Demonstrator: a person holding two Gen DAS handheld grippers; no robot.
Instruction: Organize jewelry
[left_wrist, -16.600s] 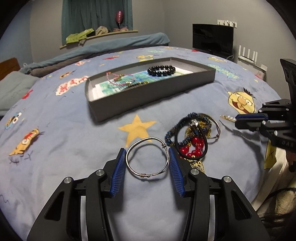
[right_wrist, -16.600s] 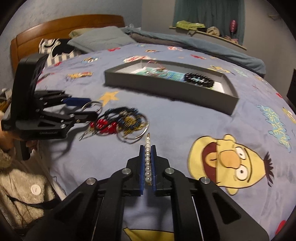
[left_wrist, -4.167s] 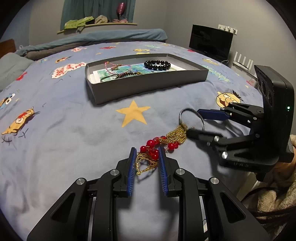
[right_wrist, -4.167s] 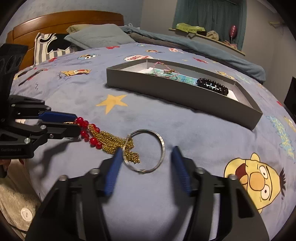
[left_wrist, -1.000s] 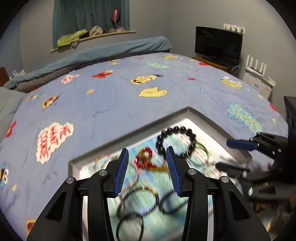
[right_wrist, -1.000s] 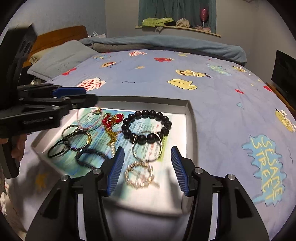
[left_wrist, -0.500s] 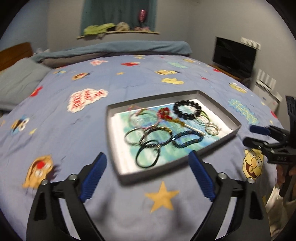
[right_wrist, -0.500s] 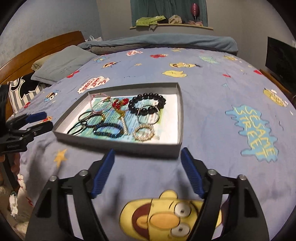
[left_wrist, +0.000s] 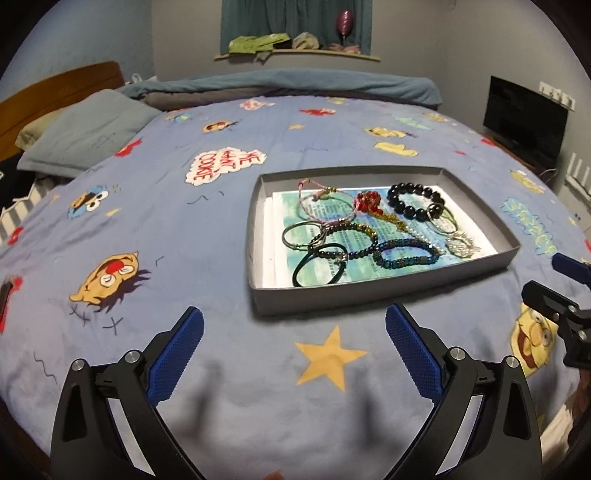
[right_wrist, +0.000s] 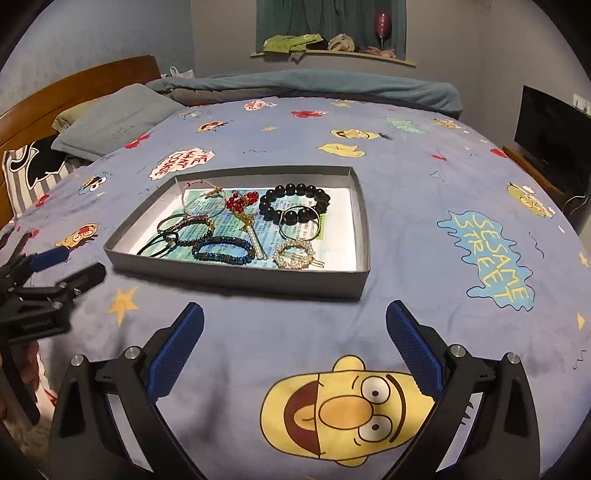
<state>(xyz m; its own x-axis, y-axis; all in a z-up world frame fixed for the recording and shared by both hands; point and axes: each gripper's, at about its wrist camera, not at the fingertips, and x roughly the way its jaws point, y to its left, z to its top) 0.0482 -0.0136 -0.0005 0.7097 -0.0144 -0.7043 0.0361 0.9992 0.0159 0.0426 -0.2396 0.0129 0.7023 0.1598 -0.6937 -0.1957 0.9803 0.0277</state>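
Ahead of the left gripper (left_wrist: 294, 325), whose blue-padded jaws are seen opening over bare bedspread, a shallow grey cardboard tray (left_wrist: 376, 290) of bracelets is shown. Likewise, the right gripper (right_wrist: 294, 323) is seen opening, nothing between its jaws, near the tray (right_wrist: 258, 277).

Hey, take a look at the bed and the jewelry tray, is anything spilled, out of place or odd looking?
Nothing stands out. All the jewelry lies inside the gray tray, none on the bedspread. Pieces overlap: a silver bangle rests across the black bead bracelet. Both tongs are empty.
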